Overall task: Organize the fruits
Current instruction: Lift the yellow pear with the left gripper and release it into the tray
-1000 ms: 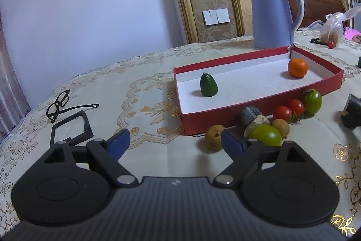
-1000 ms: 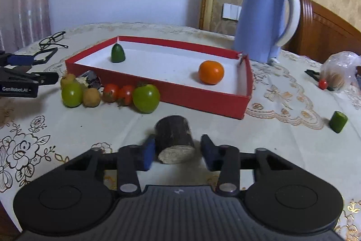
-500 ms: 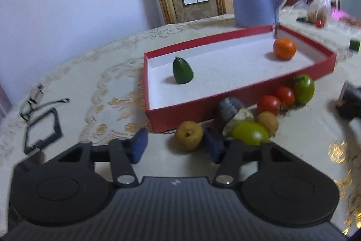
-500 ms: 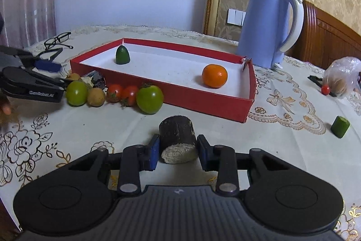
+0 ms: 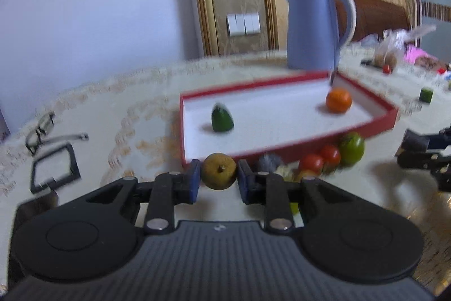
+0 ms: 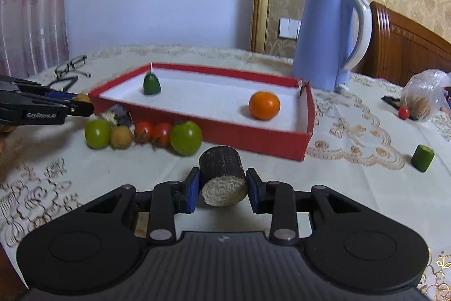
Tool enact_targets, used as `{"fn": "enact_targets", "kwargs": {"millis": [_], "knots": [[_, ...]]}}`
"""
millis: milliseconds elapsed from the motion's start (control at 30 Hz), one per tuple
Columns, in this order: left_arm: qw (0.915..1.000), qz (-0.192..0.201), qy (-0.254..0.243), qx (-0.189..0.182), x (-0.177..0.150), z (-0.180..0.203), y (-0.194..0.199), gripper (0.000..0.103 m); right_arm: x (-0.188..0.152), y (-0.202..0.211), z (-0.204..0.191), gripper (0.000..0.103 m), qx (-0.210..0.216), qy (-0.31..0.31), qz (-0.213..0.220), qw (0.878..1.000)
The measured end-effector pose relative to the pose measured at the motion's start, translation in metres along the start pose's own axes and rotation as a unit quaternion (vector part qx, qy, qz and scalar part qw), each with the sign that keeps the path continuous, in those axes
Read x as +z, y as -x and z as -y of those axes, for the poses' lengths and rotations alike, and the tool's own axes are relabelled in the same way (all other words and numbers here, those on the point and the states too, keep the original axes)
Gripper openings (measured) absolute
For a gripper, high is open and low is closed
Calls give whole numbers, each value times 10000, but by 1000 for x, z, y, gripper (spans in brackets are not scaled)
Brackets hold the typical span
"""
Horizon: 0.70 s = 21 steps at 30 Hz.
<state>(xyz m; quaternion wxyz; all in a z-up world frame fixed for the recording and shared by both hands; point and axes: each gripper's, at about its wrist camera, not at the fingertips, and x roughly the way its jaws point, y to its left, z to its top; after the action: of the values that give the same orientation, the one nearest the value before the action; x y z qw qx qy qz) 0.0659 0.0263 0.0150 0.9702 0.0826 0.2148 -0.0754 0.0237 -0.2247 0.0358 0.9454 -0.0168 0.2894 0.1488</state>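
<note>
The counter (image 6: 352,131) is roomy right of the red tray (image 6: 253,137); the blue kettle (image 6: 327,41) guards its far corner. Left gripper (image 5: 219,179), jaws just closed, pinches a small brown fruit (image 5: 219,170) at the tray's near wall; next, probably lift over that rim. Right gripper (image 6: 222,186) grips a dark cut chunk (image 6: 221,171).

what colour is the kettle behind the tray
Light blue kettle with a white handle, clearest in the right wrist view.

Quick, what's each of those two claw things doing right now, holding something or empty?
Left gripper: shut on the small brown fruit.
Right gripper: shut on the dark cut cylinder piece.
</note>
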Motion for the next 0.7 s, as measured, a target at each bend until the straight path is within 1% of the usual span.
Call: {"fn": "enact_targets", "kwargs": {"millis": [133, 233, 333, 467, 567, 700], "knots": [[9990, 436, 85, -2, 19, 4, 20, 26, 6, 15, -2, 34, -2, -6, 244, 9997], [9976, 674, 161, 12, 33, 6, 29, 26, 10, 26, -4, 34, 26, 20, 392, 9992], [9965, 804, 243, -28, 49, 10, 30, 26, 12, 33, -3, 34, 81, -6, 515, 9986], [9963, 840, 193, -62, 72, 24, 13, 26, 12, 37, -3, 34, 143, -26, 565, 9983], [9975, 676, 189, -43, 85, 36, -13, 26, 11, 38, -2, 34, 164, -36, 576, 9982], [9992, 350, 187, 22, 97, 50, -56, 26, 10, 39, 1, 34, 132, -54, 582, 9982]]}}
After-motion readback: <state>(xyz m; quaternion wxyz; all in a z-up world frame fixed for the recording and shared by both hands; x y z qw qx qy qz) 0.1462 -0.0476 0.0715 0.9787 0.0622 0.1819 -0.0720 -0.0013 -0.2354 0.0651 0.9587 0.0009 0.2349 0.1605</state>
